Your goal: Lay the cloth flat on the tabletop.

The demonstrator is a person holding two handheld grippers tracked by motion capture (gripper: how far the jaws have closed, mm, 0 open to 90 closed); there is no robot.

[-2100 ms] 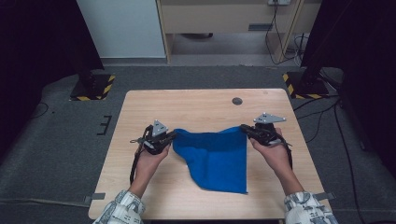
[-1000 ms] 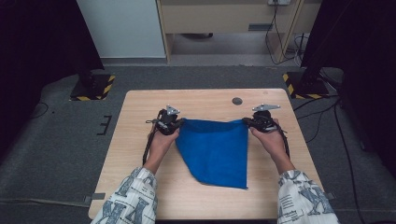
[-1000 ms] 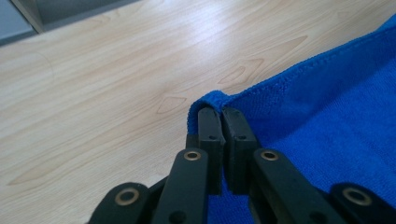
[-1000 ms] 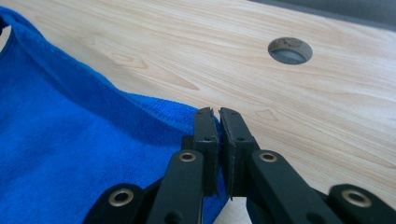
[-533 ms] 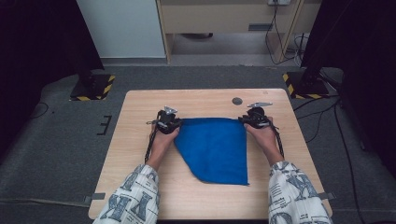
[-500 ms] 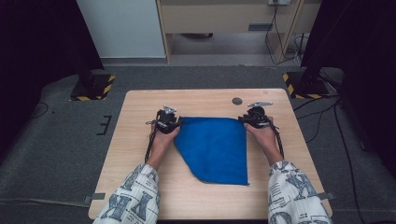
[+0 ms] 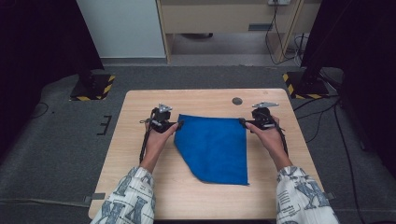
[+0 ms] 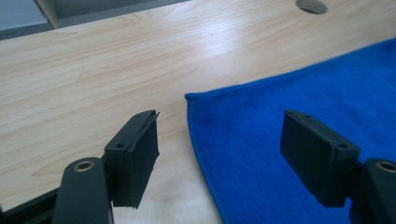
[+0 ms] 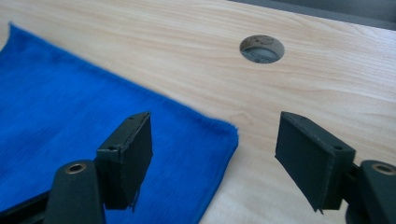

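Note:
A blue cloth (image 7: pixel 212 147) lies flat on the wooden table (image 7: pixel 140 186), its near-left edge cut at a slant. My left gripper (image 7: pixel 177 125) sits at the cloth's far-left corner and my right gripper (image 7: pixel 243 122) at its far-right corner. In the left gripper view the left gripper (image 8: pixel 219 135) is open, its jaws having just been opening, and the cloth (image 8: pixel 303 93) corner rests on the table between them, untouched. In the right gripper view the right gripper (image 9: pixel 217 135) has also just been opening and stands open over the cloth (image 9: pixel 70 107) corner.
A round cable hole (image 7: pixel 237 101) (image 9: pixel 262 48) sits in the table beyond the cloth's far edge. Two stands with yellow-and-black bases (image 7: pixel 93 86) (image 7: pixel 303 84) flank the table on the grey floor. A cabinet (image 7: pixel 224 18) and cables lie behind.
Both hands carried the cloth's far edge away from the person and laid it flat. Both grippers' jaws then opened and let go of the corners. The left gripper has slid slightly left.

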